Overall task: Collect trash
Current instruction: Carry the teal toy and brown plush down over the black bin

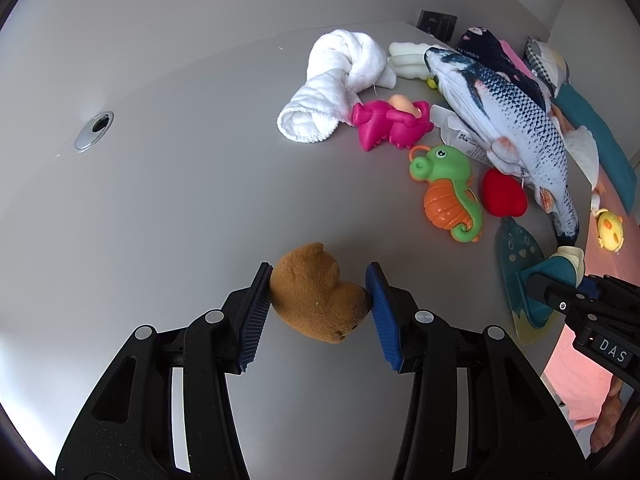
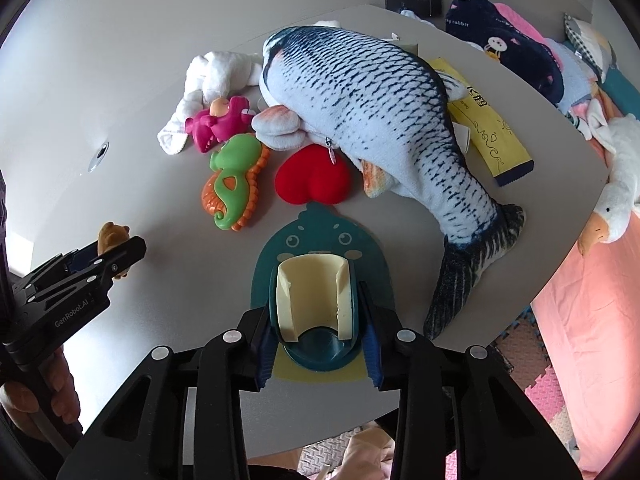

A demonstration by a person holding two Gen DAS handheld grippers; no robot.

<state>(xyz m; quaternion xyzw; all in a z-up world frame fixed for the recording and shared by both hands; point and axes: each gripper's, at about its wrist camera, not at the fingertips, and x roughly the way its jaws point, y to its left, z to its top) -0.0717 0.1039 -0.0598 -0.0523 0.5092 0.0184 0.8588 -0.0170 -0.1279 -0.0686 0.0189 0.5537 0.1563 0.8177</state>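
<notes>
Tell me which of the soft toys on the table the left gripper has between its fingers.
The small brown bear. The left gripper has it between its blue pads. The big plush fish and the red heart lie apart, farther back, untouched.

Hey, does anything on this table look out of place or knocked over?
Yes: the big plush fish sprawls across the toy pile, lying over the red heart cushion and a yellow packet, with its tail reaching the table edge.
</notes>
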